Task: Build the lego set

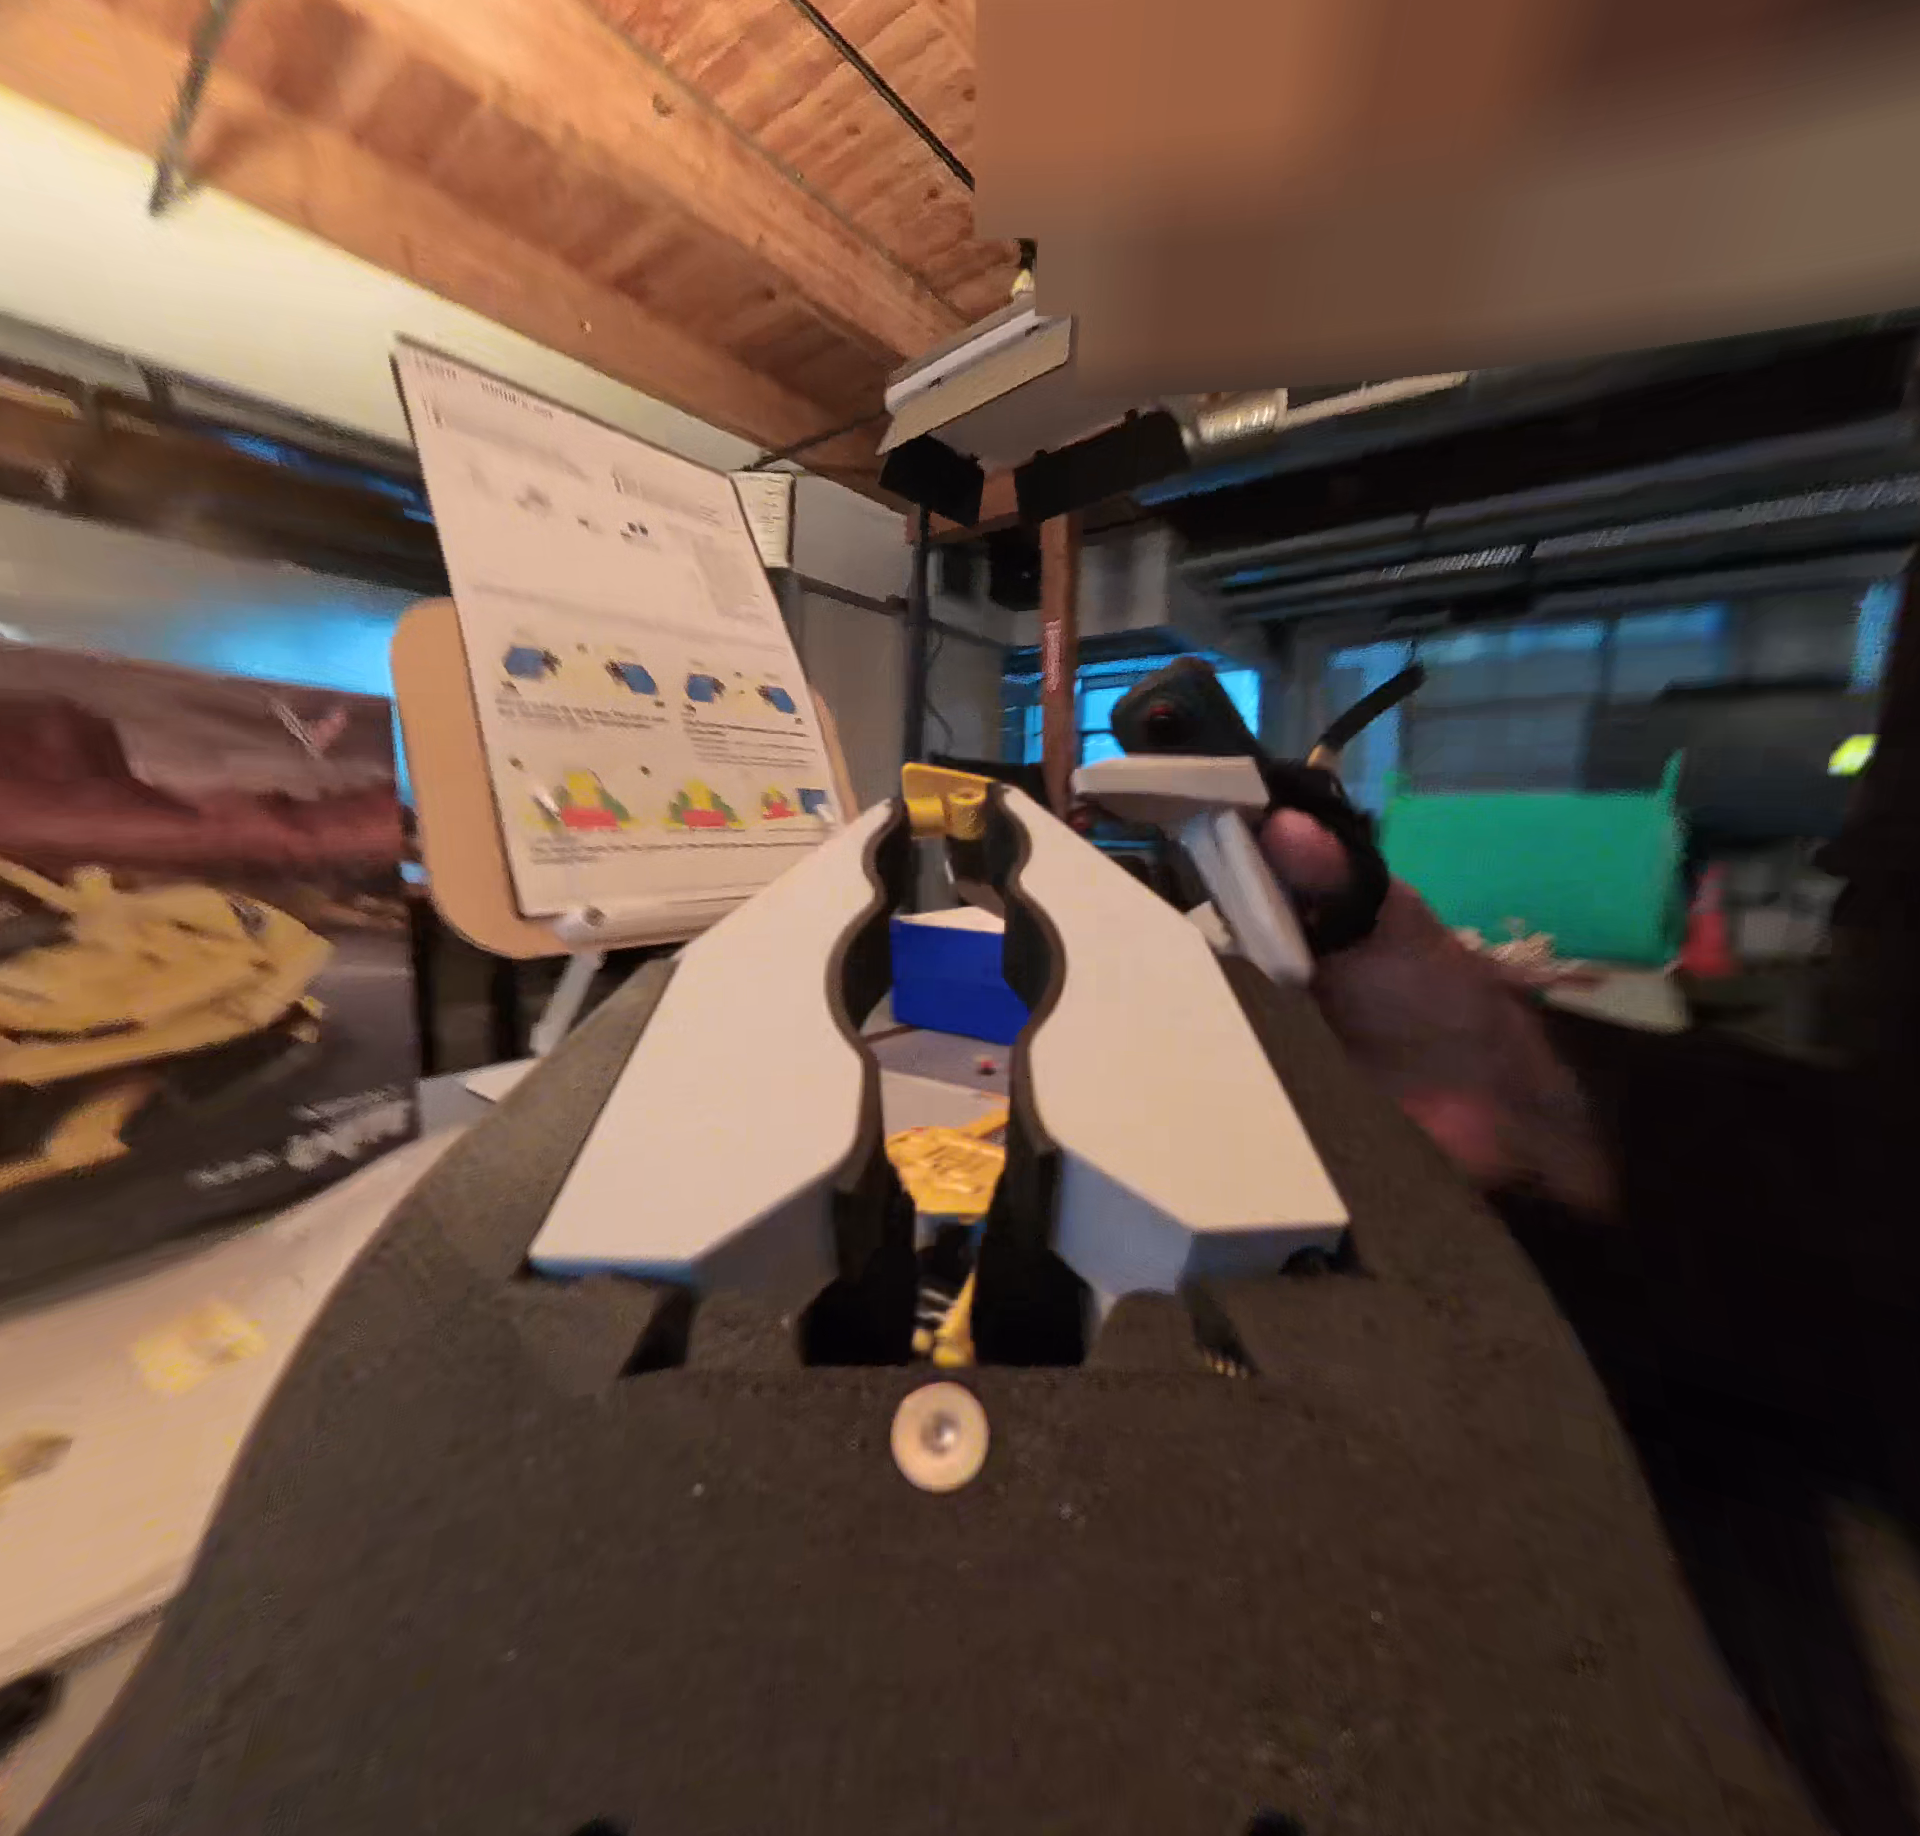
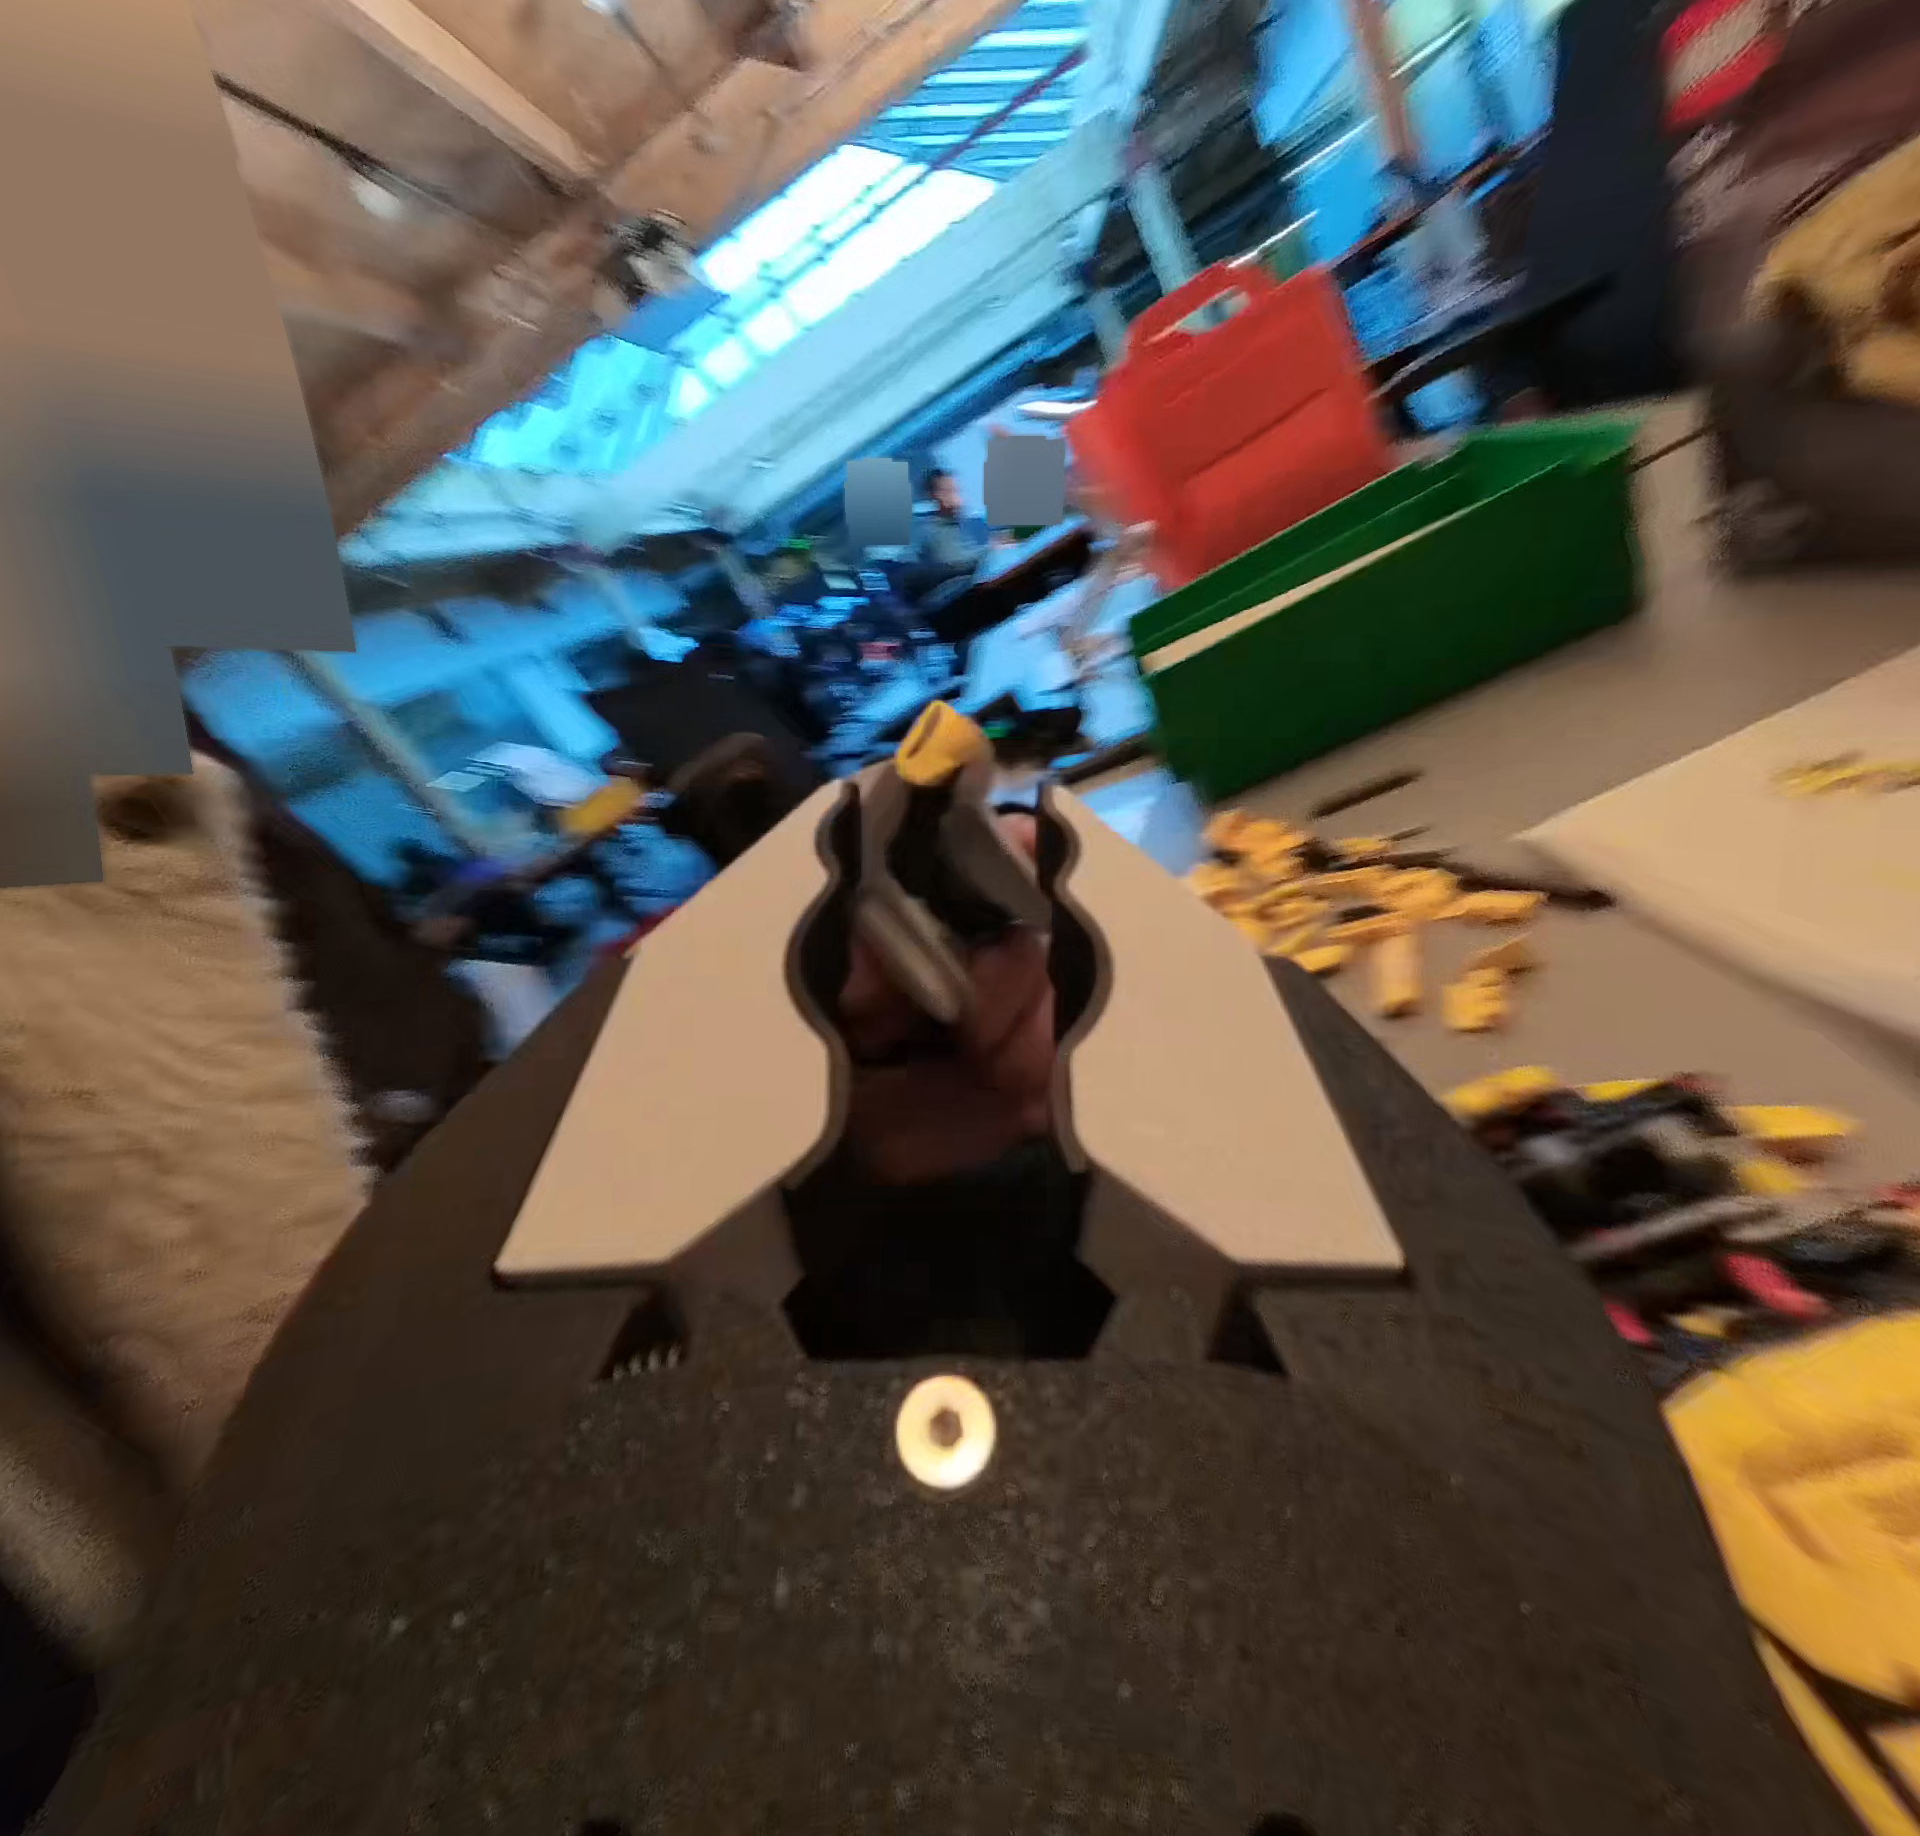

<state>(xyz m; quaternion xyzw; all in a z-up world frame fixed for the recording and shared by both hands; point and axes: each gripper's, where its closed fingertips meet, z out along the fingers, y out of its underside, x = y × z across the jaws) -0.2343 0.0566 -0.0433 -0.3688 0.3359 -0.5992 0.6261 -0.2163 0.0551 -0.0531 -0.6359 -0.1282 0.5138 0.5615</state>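
1. The left gripper (image 1: pixel 943 812) is raised off the counter (image 1: pixel 208 1298) with its fingertips pinched on a small yellow connector piece (image 1: pixel 940 799); the piece sits right at the tips, so I judge the hold shallow and worth keeping firm.
2. The right gripper (image 2: pixel 951 799) has its fingertips apart. In the right wrist view the other gripper and its yellow piece (image 2: pixel 938 742) show through and just past the gap, but blur hides whether they touch.
3. The step looks like a hand-over or a re-grip between the two grippers. Bring the right tips squarely onto free faces of the piece before the left lets go.
4. Move slowly: both views are smeared, and a dropped piece would land among the loose yellow bricks (image 2: pixel 1361 913) and be hard to find.
5. Check orientation against the instruction sheet (image 1: pixel 634 643) on its stand, beside the set's box (image 1: pixel 187 955).
6. The partly built model (image 2: pixel 1683 1204) lies on the counter, well apart from both grippers.
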